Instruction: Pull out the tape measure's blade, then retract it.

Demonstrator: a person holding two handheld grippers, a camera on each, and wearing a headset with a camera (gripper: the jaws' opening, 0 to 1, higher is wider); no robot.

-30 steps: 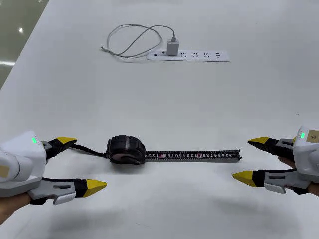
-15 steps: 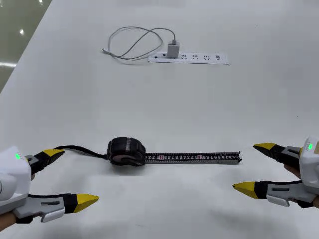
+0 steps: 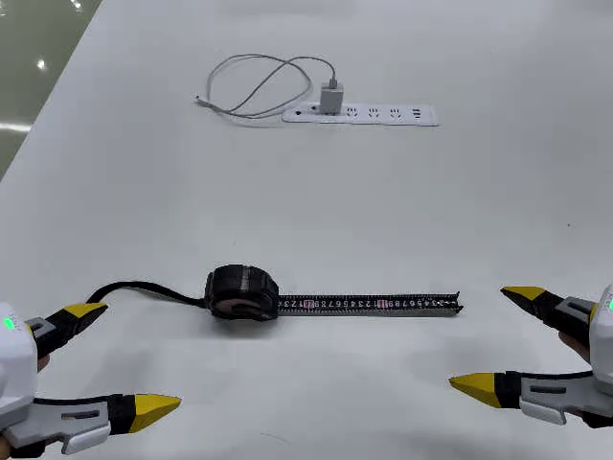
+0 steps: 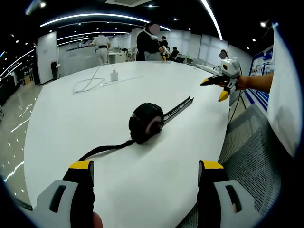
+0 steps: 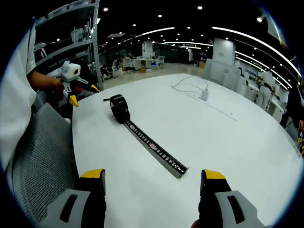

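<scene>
Left gripper (image 3: 134, 355) — lower left of the head view, jaws wide apart and holding nothing. Its upper yellow tip lies close beside the end of the strap (image 3: 134, 287); whether they touch cannot be told. Right gripper (image 3: 483, 337) — lower right, jaws equally wide and empty, just past the free end of the blade (image 3: 369, 304) and clear of it.

Between the two, at centre left on the white table (image 3: 306, 192), sits the black tape measure (image 3: 241, 292). The blade is drawn out to the right and lies flat on the table with its numerals up. The strap trails left from the case in a shallow curve.

In the left gripper view the tape measure lies ahead of the jaws, and the right gripper appears at upper right. In the right gripper view the blade's end lies just ahead of the jaws, and the left gripper appears at upper left.

Upper centre of the head view, well apart from the tape measure: a white power strip (image 3: 362, 114) with a charger (image 3: 331, 96) plugged in, and its cable (image 3: 254, 81) looped to the left.
</scene>
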